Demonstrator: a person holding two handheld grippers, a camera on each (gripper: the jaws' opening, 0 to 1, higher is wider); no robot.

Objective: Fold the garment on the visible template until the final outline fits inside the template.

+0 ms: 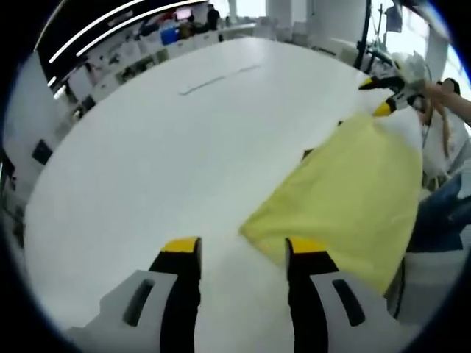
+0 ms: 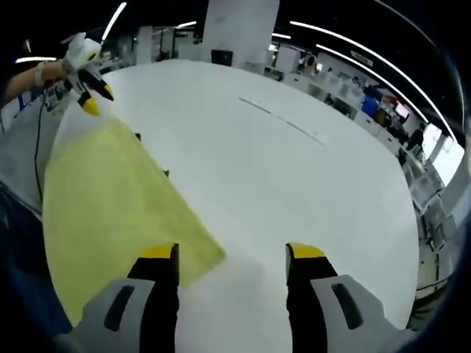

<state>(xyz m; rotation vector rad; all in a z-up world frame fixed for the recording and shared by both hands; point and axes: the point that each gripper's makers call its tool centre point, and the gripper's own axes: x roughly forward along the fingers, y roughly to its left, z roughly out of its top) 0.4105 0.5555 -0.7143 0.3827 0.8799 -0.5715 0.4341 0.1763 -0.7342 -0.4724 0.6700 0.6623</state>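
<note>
in the left gripper view, the left gripper (image 1: 244,254) hovered with jaws apart and nothing between them over the white bench (image 1: 162,154), a corner of the yellow garment (image 1: 353,195) lying just beside its right jaw. in the right gripper view, the right gripper (image 2: 232,259), jaws likewise apart, hung above the garment's other corner.
</note>
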